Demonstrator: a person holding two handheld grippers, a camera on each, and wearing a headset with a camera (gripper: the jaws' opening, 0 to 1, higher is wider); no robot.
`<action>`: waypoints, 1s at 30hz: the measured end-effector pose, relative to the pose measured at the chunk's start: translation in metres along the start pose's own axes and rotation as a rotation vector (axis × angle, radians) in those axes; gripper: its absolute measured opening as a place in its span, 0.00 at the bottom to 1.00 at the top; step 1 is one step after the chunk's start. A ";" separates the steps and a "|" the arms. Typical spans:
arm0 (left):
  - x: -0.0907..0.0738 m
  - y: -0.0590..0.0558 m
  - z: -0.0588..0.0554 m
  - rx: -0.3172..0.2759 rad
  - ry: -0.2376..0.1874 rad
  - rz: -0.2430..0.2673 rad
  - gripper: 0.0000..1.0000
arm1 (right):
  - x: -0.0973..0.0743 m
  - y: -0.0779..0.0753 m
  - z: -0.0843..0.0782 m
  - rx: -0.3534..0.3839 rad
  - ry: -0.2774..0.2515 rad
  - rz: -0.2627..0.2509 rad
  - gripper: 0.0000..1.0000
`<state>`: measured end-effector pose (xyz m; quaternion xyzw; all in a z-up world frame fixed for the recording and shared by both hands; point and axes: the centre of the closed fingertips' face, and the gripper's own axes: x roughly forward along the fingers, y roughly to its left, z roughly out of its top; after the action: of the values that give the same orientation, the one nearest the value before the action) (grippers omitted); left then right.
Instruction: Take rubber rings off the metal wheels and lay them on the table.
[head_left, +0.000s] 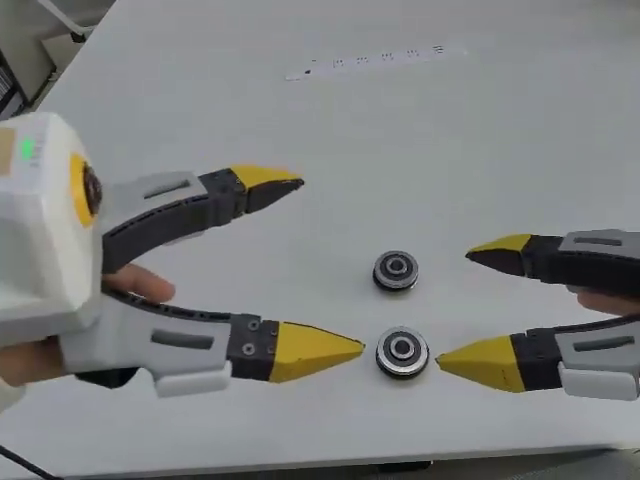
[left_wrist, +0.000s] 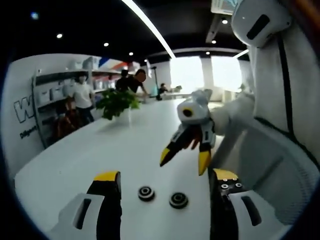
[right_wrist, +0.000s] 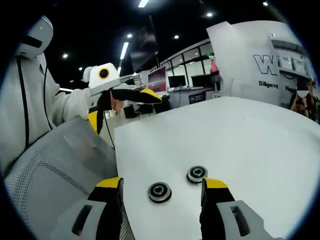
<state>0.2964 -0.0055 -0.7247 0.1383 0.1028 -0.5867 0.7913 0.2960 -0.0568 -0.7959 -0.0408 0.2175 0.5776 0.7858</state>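
Nearest you, one metal wheel (head_left: 402, 351) lies flat on the white table (head_left: 480, 130), between the near jaw tips of your two grippers and touching neither. On the left, your left gripper (head_left: 330, 265) is spread wide and holds nothing. On the right, your right gripper (head_left: 455, 305) is likewise released and empty. Just beyond lies the second metal wheel (head_left: 396, 270), with its dark rubber ring (head_left: 378, 270) on the rim.

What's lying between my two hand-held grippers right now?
The near wheel sits between the closer jaw tips and the far wheel just behind it, shown in the head view.
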 end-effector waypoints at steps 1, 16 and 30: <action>0.003 -0.001 -0.001 0.009 0.004 -0.004 0.71 | 0.002 0.000 -0.002 0.001 0.002 0.006 0.58; 0.043 -0.008 -0.032 -0.007 0.043 -0.058 0.43 | 0.016 0.000 -0.022 -0.037 0.056 0.046 0.39; 0.062 -0.020 -0.077 -0.031 0.138 -0.078 0.30 | 0.027 0.004 -0.051 -0.041 0.150 0.090 0.27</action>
<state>0.2949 -0.0411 -0.8195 0.1617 0.1715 -0.6044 0.7610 0.2840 -0.0475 -0.8523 -0.0904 0.2654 0.6121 0.7394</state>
